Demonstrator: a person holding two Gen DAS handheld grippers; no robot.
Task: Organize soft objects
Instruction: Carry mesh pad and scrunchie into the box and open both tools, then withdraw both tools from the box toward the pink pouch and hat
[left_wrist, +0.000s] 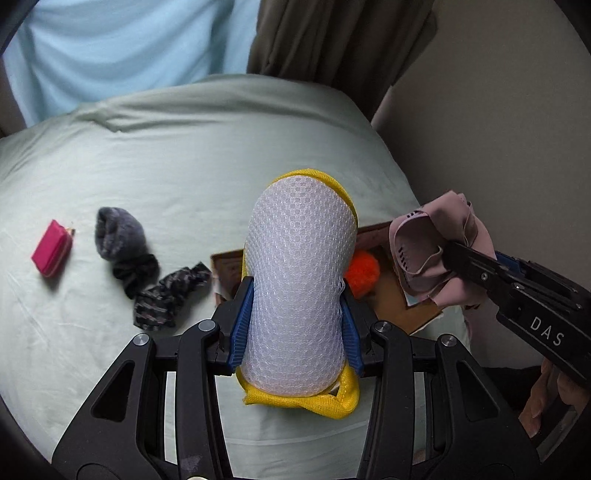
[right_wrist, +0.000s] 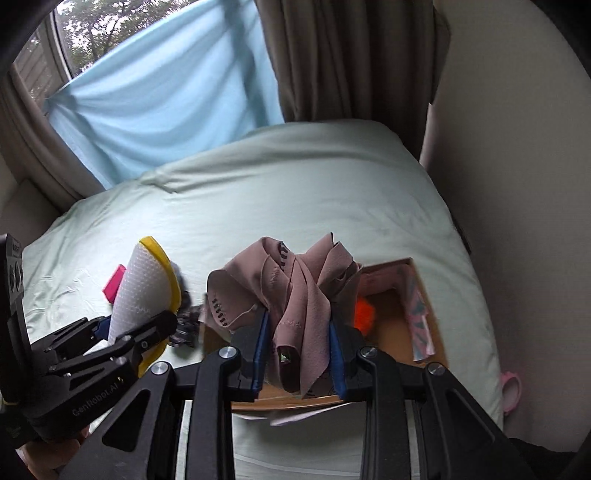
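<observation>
My left gripper (left_wrist: 297, 321) is shut on a white mesh sponge with a yellow back (left_wrist: 299, 295) and holds it above the bed; it also shows in the right wrist view (right_wrist: 144, 291). My right gripper (right_wrist: 298, 343) is shut on a crumpled mauve cloth (right_wrist: 291, 288), held over an open cardboard box (right_wrist: 413, 332). The cloth also shows in the left wrist view (left_wrist: 432, 254), at the right. An orange pompom (left_wrist: 364, 271) lies in the box (left_wrist: 417, 314).
On the pale green bedsheet (left_wrist: 184, 166) lie a pink pouch (left_wrist: 51, 247), a grey rolled sock (left_wrist: 118, 232) and a dark patterned scrunchie (left_wrist: 166, 295). A wall (left_wrist: 498, 110) and brown curtain (left_wrist: 332, 37) stand at the right and back. A pink ring (right_wrist: 511, 391) hangs at the bed's right edge.
</observation>
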